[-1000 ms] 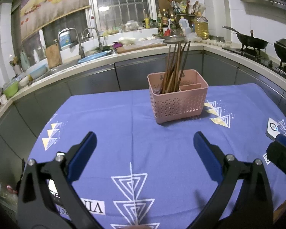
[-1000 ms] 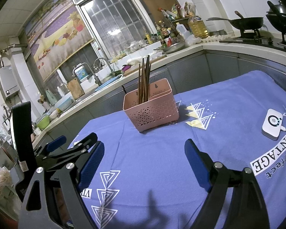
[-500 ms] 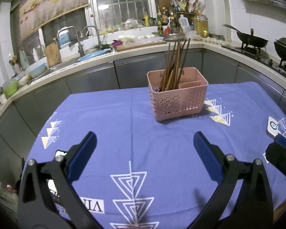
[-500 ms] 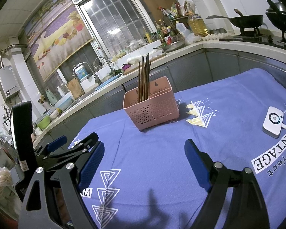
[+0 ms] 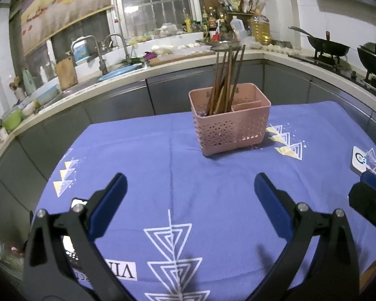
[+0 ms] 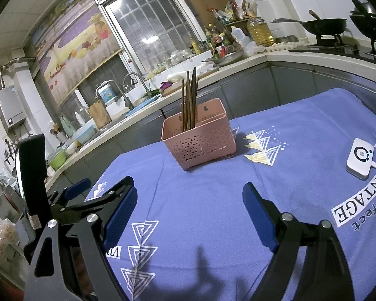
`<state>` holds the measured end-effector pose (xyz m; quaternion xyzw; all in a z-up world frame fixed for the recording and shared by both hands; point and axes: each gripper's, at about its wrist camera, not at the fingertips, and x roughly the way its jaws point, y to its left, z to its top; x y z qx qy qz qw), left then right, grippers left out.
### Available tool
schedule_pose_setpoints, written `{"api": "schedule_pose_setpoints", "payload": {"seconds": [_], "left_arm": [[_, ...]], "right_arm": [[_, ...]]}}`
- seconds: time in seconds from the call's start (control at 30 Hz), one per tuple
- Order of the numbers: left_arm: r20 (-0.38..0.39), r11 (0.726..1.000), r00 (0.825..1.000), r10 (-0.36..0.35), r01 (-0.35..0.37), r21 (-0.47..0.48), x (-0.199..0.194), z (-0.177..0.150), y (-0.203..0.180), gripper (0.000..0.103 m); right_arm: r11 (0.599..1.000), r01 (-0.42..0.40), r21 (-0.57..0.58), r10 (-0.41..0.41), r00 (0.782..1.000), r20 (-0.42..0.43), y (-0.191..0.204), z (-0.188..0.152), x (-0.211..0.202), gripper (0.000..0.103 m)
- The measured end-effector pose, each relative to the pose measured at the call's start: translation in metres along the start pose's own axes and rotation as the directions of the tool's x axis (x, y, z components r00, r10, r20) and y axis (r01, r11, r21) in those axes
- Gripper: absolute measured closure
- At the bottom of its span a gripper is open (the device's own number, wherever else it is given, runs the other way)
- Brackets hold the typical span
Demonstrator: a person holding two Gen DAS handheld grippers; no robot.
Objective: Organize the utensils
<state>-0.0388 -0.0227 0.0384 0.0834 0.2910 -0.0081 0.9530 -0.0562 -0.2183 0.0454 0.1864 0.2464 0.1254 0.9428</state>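
Now both idle: left claw (image 5: 190, 195) spread wide, empty; right claw (image 6: 189, 212) likewise. Chopsticks (image 5: 225, 82) upright in left compartment of pink basket (image 5: 234, 128), mid-surface, well apart from claws. Risks: clipping leaning tips, tipping light basket; snagging white device (image 6: 360, 156) cable.

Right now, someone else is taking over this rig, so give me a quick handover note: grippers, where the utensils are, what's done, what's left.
Left gripper: open, empty, above the blue tablecloth.
Right gripper: open, empty, also short of the holder.
Chopsticks: standing upright together in one compartment of the pink utensil holder; the smaller compartment beside them looks empty.
A white device lies on the cloth to the right.
Done: the chopsticks are in the holder.
Left: no loose utensils visible on the cloth, so probably nothing.
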Motion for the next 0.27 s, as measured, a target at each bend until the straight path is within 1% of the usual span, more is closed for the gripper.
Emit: {"api": "schedule_pose_setpoints", "payload": {"seconds": [0.23, 0.27], "left_arm": [[-0.026, 1.0, 0.999, -0.022, 0.022, -0.02, 0.0019, 0.0006, 0.0015, 0.006], [-0.029, 0.999, 0.999, -0.027, 0.026, -0.021, 0.0024, 0.0005, 0.0011, 0.006]], "right_arm": [[1.0, 0.013, 0.016, -0.013, 1.0, -0.008, 0.0045, -0.0107, -0.0025, 0.018], [1.0, 0.013, 0.02, -0.013, 1.0, -0.011, 0.0012, -0.0076, 0.0023, 0.018]]}}
